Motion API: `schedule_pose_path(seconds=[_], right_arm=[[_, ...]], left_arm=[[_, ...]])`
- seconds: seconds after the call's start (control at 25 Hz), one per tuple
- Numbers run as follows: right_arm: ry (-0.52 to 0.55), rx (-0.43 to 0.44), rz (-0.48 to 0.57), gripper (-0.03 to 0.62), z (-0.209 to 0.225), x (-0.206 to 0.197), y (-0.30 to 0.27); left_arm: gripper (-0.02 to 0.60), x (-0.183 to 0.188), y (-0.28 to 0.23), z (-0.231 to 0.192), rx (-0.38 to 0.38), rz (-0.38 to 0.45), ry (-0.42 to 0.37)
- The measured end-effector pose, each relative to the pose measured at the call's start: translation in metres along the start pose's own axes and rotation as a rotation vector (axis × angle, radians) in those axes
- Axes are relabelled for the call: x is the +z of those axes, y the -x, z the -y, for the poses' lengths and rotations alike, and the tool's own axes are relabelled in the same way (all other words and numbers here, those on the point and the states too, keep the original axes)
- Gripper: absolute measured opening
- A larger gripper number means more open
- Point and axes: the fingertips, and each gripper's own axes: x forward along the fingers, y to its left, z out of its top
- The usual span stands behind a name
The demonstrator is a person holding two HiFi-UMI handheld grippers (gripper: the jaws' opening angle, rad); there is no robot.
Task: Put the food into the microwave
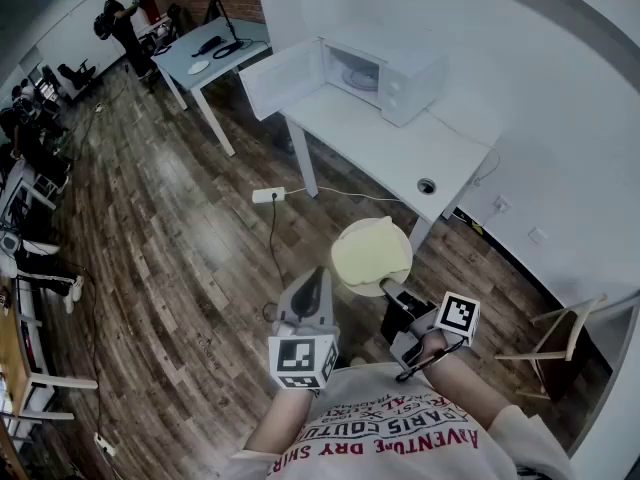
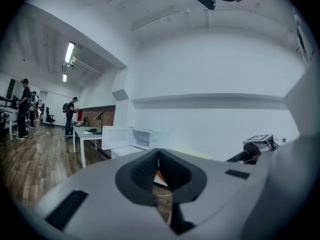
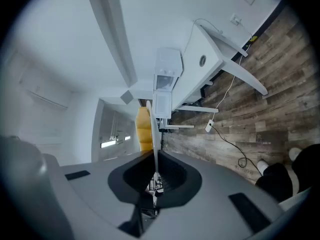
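A white microwave (image 1: 385,73) stands on a white table (image 1: 400,153) against the wall, its door (image 1: 282,78) swung open to the left. My right gripper (image 1: 388,286) is shut on the near rim of a white plate (image 1: 372,256) that carries flat yellow food (image 1: 368,243), held over the floor short of the table. In the right gripper view the plate (image 3: 151,129) shows edge-on between the pads, with the food (image 3: 143,126) beside it and the microwave (image 3: 166,81) beyond. My left gripper (image 1: 318,273) hangs beside the plate, shut, nothing in it; its own view shows the microwave (image 2: 132,136) ahead.
A white power strip (image 1: 268,196) and its cable lie on the wood floor before the table. A second white table (image 1: 215,48) stands at the back left, with a person (image 1: 120,23) near it. A wooden chair (image 1: 560,338) is at the right by the wall.
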Motion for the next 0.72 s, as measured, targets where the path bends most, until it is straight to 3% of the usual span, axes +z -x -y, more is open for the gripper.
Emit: schedule_pose_path(seconds=[0.72], right_arm=[[-0.038, -0.029, -0.023, 0.023, 0.0071, -0.0025, -0.0051]], left_arm=[[0.006, -0.0054, -0.0020, -0.0026, 0.008, -0.015, 0.013]])
